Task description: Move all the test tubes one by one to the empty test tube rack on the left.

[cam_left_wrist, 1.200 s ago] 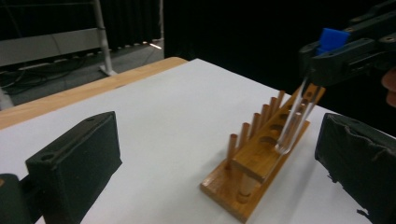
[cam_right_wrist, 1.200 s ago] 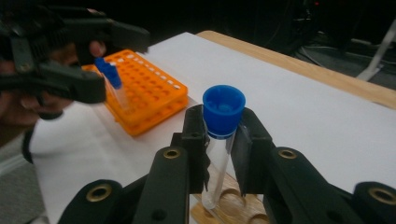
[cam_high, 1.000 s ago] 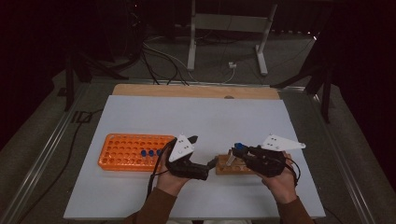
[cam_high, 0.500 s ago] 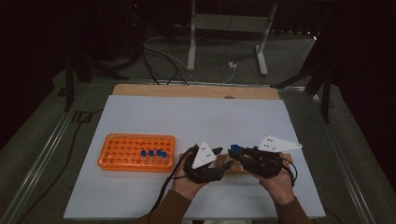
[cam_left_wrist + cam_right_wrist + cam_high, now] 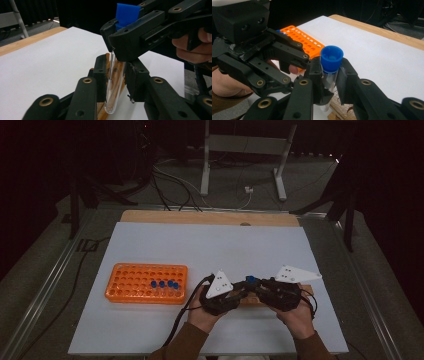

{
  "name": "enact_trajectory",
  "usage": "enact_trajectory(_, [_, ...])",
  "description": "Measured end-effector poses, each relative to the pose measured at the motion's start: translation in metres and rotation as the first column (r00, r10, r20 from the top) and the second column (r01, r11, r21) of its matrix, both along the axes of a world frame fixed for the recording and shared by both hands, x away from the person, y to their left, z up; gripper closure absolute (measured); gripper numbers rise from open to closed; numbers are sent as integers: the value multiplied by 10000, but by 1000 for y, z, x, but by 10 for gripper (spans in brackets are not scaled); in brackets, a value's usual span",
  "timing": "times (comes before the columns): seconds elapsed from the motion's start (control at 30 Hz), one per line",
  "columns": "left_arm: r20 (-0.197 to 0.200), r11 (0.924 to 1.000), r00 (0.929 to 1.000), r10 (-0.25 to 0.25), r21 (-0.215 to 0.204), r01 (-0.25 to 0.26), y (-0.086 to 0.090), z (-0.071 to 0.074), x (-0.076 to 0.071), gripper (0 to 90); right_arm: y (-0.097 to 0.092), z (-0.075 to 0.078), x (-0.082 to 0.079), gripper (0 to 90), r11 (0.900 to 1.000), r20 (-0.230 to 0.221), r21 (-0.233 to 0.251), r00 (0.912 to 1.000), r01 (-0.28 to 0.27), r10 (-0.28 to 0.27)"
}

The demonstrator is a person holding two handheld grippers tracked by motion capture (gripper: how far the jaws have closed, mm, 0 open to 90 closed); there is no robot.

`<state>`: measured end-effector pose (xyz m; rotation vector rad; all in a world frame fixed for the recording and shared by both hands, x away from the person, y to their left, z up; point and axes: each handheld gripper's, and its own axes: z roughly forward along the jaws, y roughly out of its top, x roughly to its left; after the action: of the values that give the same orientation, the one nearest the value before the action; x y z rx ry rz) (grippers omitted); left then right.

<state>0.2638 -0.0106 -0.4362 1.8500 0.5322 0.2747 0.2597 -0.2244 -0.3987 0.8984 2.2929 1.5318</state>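
left gripper (image 5: 113, 82): jaws just closing, squeezing the clear tube (image 5: 113, 87) low down | right gripper (image 5: 329, 75): squeezing same tube under its blue cap (image 5: 332, 58) | orange rack (image 5: 145, 282): nearby

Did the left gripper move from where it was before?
Yes. The left gripper slid right, away from the orange rack, over to the tube in the right gripper, and its jaws have just been closing on that tube.
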Motion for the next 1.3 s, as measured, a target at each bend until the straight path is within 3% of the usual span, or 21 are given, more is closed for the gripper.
enact_trajectory(0.23, [48, 10000, 10000, -76, 55, 76, -1, 0, -1, 780, 0, 0, 0, 742, 10000, 12, 21, 10000, -26, 26])
enact_trajectory(0.43, [3, 9996, 9997, 228, 141, -228, 4, 0, 3, 781, -5, 4, 1, 461, 9994, 113, 336, 9999, 80, -84])
enact_trajectory(0.57, [-26, 9990, 9990, 453, 48, -453, 9, 2, 4, 781, -6, 5, 0, 256, 9990, 309, 299, 9989, 335, -344])
enact_trajectory(0.8, [-35, 9976, 9976, 697, -31, -697, 19, 4, 5, 781, -8, 6, 1, 50, 9958, 518, 449, 9953, 796, -819])
enact_trajectory(1.3, [-28, 9918, 9934, 1147, -572, -1147, 49, 12, 4, 780, -27, -5, 13, 0, 9879, 224, 562, 9890, 1448, -1462])
